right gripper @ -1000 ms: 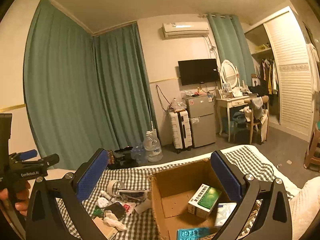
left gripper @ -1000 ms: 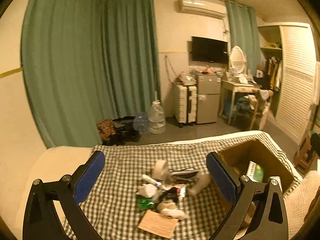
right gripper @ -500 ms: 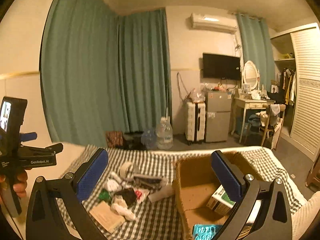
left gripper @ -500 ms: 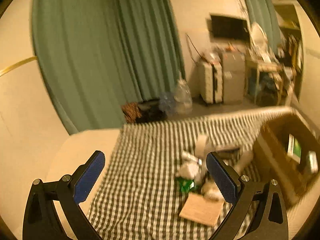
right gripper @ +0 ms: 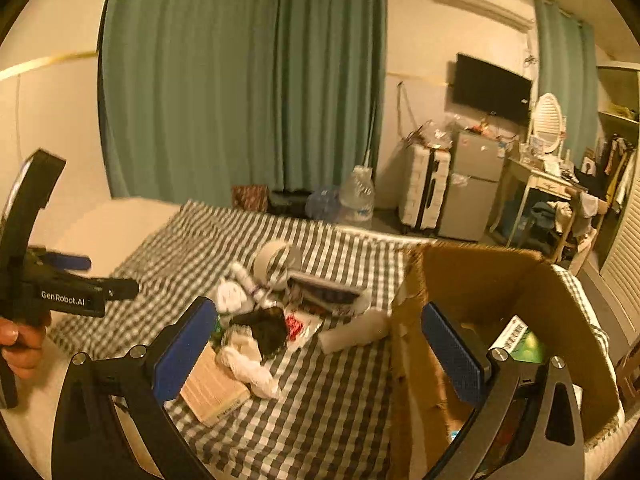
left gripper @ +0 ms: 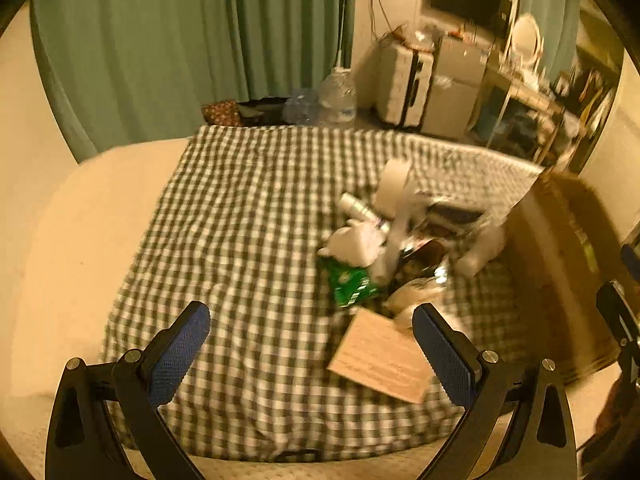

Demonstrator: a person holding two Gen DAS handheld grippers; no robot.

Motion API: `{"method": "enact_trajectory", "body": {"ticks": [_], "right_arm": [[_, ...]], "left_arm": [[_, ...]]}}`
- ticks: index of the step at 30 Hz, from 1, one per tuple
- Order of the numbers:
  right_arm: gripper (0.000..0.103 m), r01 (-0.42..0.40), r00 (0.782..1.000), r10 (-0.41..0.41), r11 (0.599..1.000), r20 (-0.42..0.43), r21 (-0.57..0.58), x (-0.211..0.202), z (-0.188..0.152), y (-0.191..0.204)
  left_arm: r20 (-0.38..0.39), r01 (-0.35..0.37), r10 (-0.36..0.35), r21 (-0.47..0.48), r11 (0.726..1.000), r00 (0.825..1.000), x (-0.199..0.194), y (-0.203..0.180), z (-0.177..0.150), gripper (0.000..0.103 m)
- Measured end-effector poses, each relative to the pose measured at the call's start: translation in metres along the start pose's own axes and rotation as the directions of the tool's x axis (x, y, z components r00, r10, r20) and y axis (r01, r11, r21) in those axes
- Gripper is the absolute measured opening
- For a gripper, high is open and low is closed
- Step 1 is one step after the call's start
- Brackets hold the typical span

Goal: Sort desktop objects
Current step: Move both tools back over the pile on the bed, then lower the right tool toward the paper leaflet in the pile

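Observation:
A pile of small objects lies on a checked cloth (left gripper: 248, 216): a tape roll (left gripper: 394, 184), a white tube (left gripper: 358, 207), a crumpled tissue (left gripper: 354, 242), a green packet (left gripper: 350, 284) and a tan booklet (left gripper: 378, 358). My left gripper (left gripper: 310, 354) is open and empty, above the cloth's near edge, left of the booklet. My right gripper (right gripper: 320, 354) is open and empty, above the cloth between the pile (right gripper: 260, 332) and the cardboard box (right gripper: 492, 312). The box holds a green-and-white carton (right gripper: 516, 340).
A white surface (left gripper: 92, 216) extends left of the cloth. Behind it are green curtains (right gripper: 248, 80), water bottles (right gripper: 358, 200), a suitcase (right gripper: 424, 192), a small fridge (right gripper: 472, 188) and a dressing table (right gripper: 548, 176). The left gripper's handle (right gripper: 52, 292) shows at the left.
Both grippers tilted down and swung left. The left gripper came closer to the cloth; the pile now sits to its right. Both stayed open.

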State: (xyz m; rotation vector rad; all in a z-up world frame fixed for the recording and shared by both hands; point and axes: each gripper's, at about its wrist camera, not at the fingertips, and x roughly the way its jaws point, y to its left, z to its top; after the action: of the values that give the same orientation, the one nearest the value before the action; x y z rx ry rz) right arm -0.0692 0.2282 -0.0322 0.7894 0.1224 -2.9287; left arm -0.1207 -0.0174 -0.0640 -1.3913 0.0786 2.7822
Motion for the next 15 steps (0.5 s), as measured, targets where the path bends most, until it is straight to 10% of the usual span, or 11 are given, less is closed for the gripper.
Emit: {"method": "enact_trajectory", "body": {"ticks": [9,15], "right_arm": [[0.103,-0.225,0.963,0.199,0.965,-0.18,-0.136,0.043,-0.027,0.039],[0.103,-0.412,0.885,0.356,0.898,-0.299,-0.152,0.071,-0.044,0.067]], "left_arm": [[-0.021,-0.048,0.049,0.06,0.997,0.999,0.032,0.0,0.014,0.103],[-0.093,-0.007,0.011,0.043,0.999,0.996,0.067,0.023,0.026,0.103]]}}
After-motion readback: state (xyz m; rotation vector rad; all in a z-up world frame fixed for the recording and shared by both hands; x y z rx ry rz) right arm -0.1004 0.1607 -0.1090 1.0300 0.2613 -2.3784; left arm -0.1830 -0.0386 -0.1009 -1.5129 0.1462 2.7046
